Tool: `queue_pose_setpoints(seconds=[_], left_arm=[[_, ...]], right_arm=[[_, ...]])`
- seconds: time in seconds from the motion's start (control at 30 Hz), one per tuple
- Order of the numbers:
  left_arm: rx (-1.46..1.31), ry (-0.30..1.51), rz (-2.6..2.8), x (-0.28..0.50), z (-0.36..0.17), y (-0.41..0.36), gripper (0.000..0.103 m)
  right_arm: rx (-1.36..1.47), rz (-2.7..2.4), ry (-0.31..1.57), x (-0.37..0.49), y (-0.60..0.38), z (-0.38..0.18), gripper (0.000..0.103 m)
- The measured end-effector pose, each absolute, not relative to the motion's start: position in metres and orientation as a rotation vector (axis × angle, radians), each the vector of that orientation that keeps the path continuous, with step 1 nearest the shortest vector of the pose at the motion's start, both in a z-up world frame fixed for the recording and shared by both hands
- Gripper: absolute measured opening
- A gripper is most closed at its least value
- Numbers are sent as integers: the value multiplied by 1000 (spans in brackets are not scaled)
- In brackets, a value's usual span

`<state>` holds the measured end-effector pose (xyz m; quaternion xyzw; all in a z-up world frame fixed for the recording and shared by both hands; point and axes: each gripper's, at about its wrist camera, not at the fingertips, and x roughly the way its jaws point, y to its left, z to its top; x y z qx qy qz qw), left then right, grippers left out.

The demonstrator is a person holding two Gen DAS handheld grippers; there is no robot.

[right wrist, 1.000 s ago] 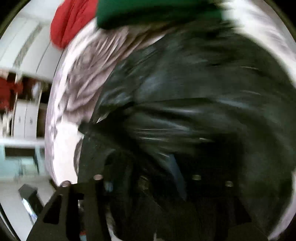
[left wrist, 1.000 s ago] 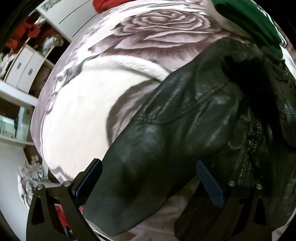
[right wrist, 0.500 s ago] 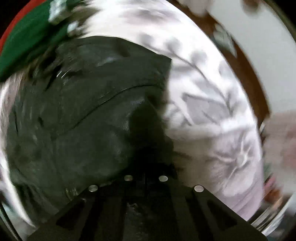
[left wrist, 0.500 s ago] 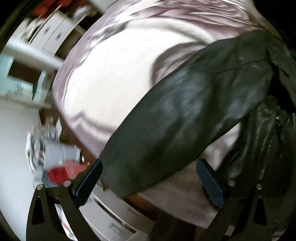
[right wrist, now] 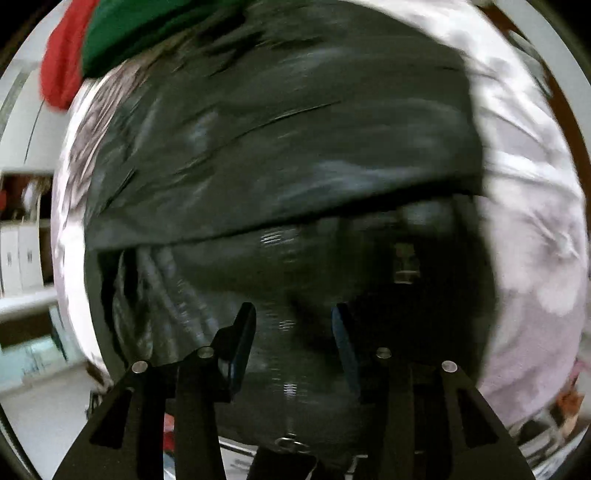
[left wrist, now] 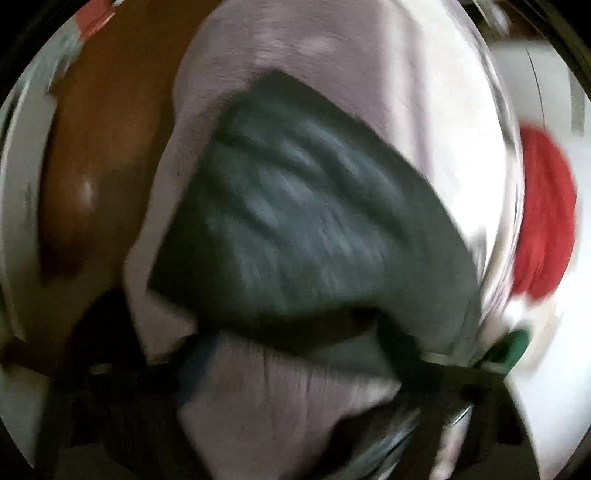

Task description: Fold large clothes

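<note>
Closest to me in the right wrist view, my right tongs (right wrist: pixel 291 332) stand parted, the blue-padded fingers (right wrist: pixel 240 343) hanging over the black leather jacket (right wrist: pixel 280 158) with nothing between them. The jacket fills most of that view, one glossy layer folded across another, lying on a bed blanket (right wrist: pixel 532 236) printed with pale pink and grey flowers. Beyond its far edge a green garment (right wrist: pixel 147 26) and a red garment (right wrist: pixel 61 66) rest on the bed. White cabinets (right wrist: pixel 18 254) stand at the left.

The left wrist view is badly smeared. My left tongs (left wrist: pixel 295 369) are dark shapes at the bottom and I cannot tell whether they are parted or closed. A dark slab of the jacket (left wrist: pixel 295 214) lies on the blanket (left wrist: pixel 332 44) ahead of them. Past the bed's edge, brown floor (left wrist: pixel 110 122) shows at the left, and the red garment (left wrist: pixel 543 214) at the right.
</note>
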<state>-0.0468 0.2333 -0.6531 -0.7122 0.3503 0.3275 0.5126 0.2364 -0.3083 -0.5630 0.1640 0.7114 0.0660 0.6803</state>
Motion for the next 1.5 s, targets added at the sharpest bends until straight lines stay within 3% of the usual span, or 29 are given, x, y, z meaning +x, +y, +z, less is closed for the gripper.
queue_pose_setpoints(seconds=[0.03, 0.07, 0.1, 0.13, 0.33, 0.43, 0.63, 0.67, 0.7, 0.77, 0.87, 0.93, 0.97, 1.07, 1.3, 1.5], left_arm=[[-1722, 800, 815, -50, -654, 239, 62], [-1700, 777, 854, -52, -648, 243, 48], [-1633, 775, 893, -51, -634, 247, 17], [-1577, 758, 903, -49, -618, 250, 8], [-1231, 611, 787, -20, -513, 295, 6], [-1138, 584, 715, -1, -501, 317, 6], [-1326, 785, 684, -1, -608, 354, 11], [-1419, 793, 659, -6, -627, 356, 12], [-1504, 748, 622, -10, -638, 355, 21], [-1556, 684, 608, -13, -642, 358, 30], [-1487, 692, 681, 4, -634, 355, 31], [-1389, 703, 746, 14, -623, 350, 28], [-1308, 723, 780, 22, -615, 349, 14], [-1116, 773, 817, 43, -596, 344, 8], [-681, 813, 830, 97, -531, 318, 6], [-446, 771, 658, 152, -458, 264, 5]], right_arm=[[345, 164, 1596, 239, -295, -565, 46], [328, 174, 1592, 250, -272, -564, 45], [325, 181, 1587, 260, -260, -560, 45], [327, 189, 1579, 261, -252, -556, 46], [289, 247, 1550, 279, -204, -543, 45], [288, 258, 1540, 284, -183, -543, 45], [248, 227, 1579, 285, -159, -560, 46], [255, 223, 1582, 285, -159, -562, 53], [257, 213, 1585, 285, -159, -564, 64], [254, 187, 1579, 284, -163, -565, 71], [192, 144, 1558, 286, -166, -561, 72], [152, 112, 1549, 288, -169, -557, 72], [118, 84, 1544, 290, -169, -555, 72], [-53, -36, 1504, 298, -163, -544, 72], [-284, -169, 1427, 329, -161, -549, 72], [-89, -101, 1476, 339, -203, -549, 72]])
